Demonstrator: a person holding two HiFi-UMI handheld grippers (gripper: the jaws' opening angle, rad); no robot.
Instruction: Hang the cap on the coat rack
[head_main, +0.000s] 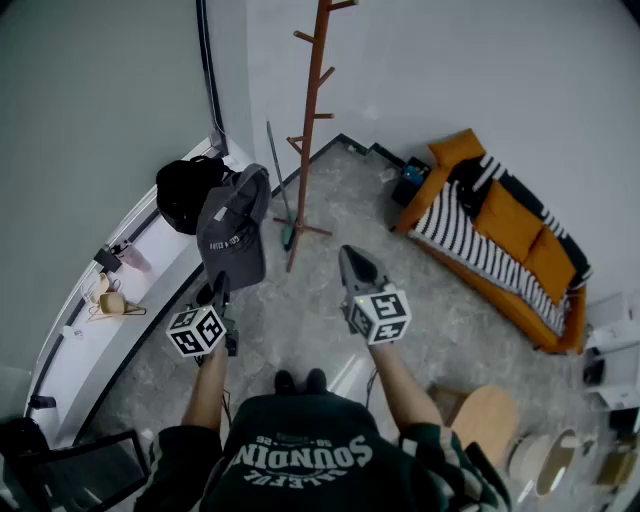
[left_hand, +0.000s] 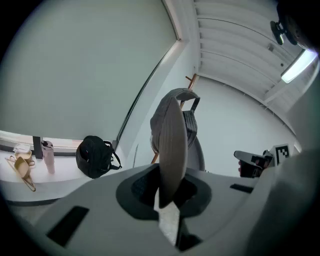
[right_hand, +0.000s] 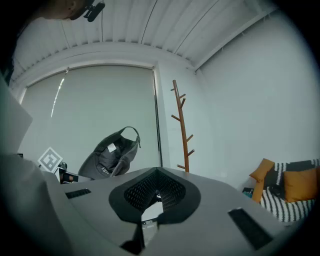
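A grey cap (head_main: 235, 228) hangs up in the air, held by its brim in my left gripper (head_main: 220, 290), which is shut on it. In the left gripper view the cap's brim (left_hand: 172, 150) stands edge-on between the jaws, with the crown behind it. The wooden coat rack (head_main: 310, 120) stands ahead, near the room's corner, just right of the cap; it shows as a thin pegged pole (right_hand: 182, 127) in the right gripper view. My right gripper (head_main: 357, 268) is raised to the right of the cap, jaws shut with nothing between them. The cap (right_hand: 111, 154) appears at its left.
A black backpack (head_main: 185, 190) sits on the white window ledge (head_main: 150, 290) at left, with a pink bottle (head_main: 130, 257) and small items. An orange sofa (head_main: 505, 235) with a striped blanket lines the right wall. A round wooden stool (head_main: 490, 420) stands at lower right.
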